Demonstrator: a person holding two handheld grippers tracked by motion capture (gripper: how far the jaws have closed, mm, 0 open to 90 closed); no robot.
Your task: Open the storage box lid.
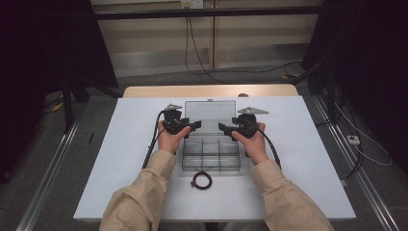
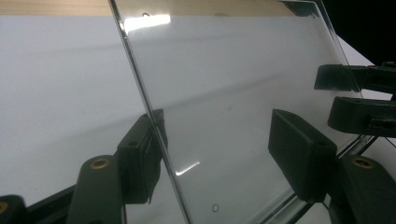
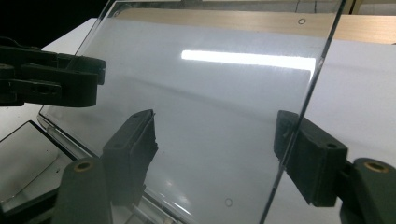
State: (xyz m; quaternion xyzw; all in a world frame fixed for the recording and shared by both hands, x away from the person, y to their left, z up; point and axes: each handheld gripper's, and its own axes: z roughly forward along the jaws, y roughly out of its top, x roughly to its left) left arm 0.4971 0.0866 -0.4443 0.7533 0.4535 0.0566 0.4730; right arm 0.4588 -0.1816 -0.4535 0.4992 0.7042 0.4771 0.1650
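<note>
The left hand-held gripper [image 1: 196,126] has its blocky matte-black jaws parted; in the left gripper view the lid's [image 2: 233,93] thin left edge runs just beside one pad [image 2: 140,156], while the other pad [image 2: 299,156] stands well clear behind the clear sheet, so the grip looks released. The right hand-held gripper [image 1: 222,128] mirrors it: its jaws are spread, the lid's right edge crosses in front of one pad [image 3: 310,156], and the other pad [image 3: 130,156] sits apart behind the pane; whether any pad truly touches the plastic I cannot tell.

The lid [image 1: 210,111] is a flat, glossy, transparent rectangle with rounded corners, standing raised at the back of a clear plastic box [image 1: 210,156] split by thin walls into small square compartments. The box sits at the middle of the surface [image 1: 308,159], a smooth matte white sheet over a pale wooden top.

A small dark coil [image 1: 202,180], thin and ring-shaped, lies on the surface just in front of the box, near the person's beige sleeves [image 1: 144,192]
</note>
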